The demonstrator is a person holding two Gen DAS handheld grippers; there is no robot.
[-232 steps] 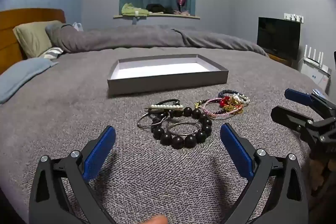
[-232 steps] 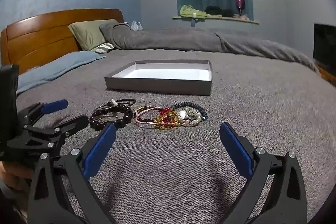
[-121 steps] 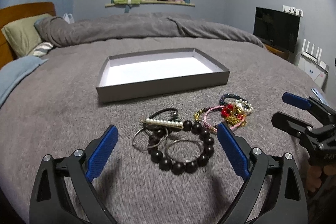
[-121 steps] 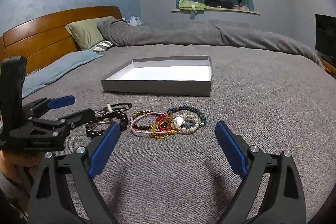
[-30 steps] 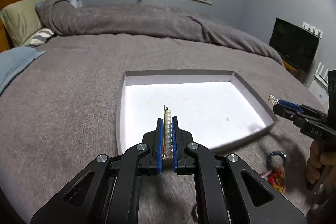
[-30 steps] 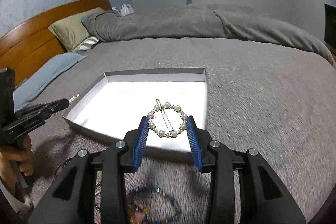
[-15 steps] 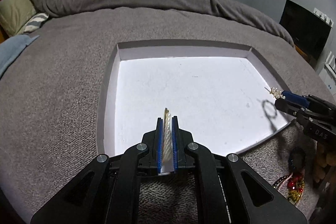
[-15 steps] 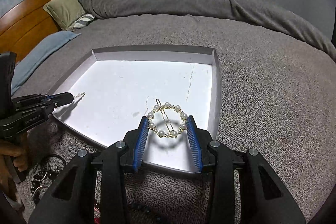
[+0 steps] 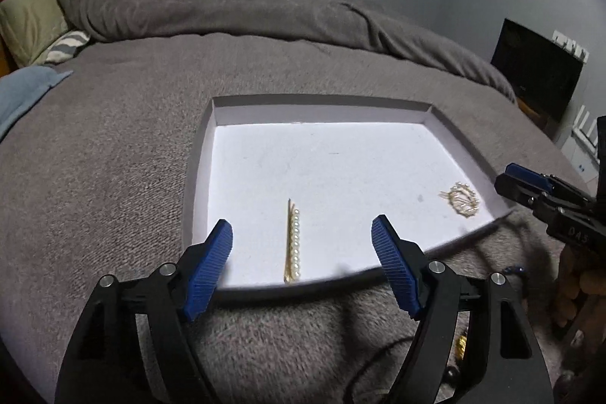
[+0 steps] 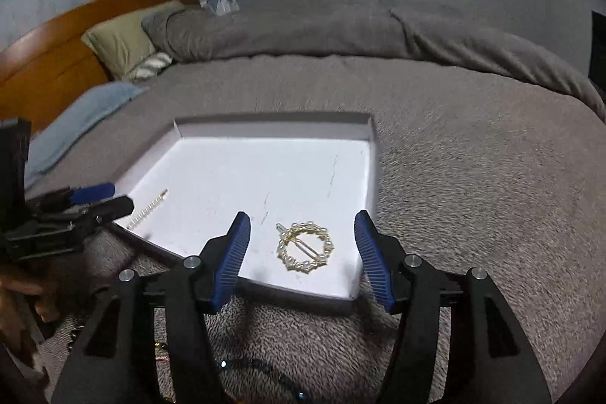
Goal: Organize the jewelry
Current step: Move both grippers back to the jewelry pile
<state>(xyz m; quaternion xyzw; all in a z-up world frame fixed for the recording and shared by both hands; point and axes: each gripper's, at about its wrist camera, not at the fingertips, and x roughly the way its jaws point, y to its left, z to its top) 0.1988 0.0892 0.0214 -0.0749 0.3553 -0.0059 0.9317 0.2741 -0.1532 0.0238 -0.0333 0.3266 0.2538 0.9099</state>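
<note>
Item 1: pearl bar clip (image 9: 292, 244), lying in the tray (image 9: 318, 108), near-left edge. Item 2: pearl ring clip (image 10: 305, 245), near-right corner. My left tongs (image 9: 302, 239) and right tongs (image 10: 301, 240): both released, holding nothing. Step: drop-off done, I judge. Next: fetch the bracelets (image 10: 261, 364) below, partly hidden by my tongs.

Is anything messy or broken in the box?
Nothing looks broken. The pearl bar clip and the round pearl clip both lie flat in the tray, set apart near its front edge. Faint scuff lines mark the white floor. The left gripper and right gripper are open.
</note>
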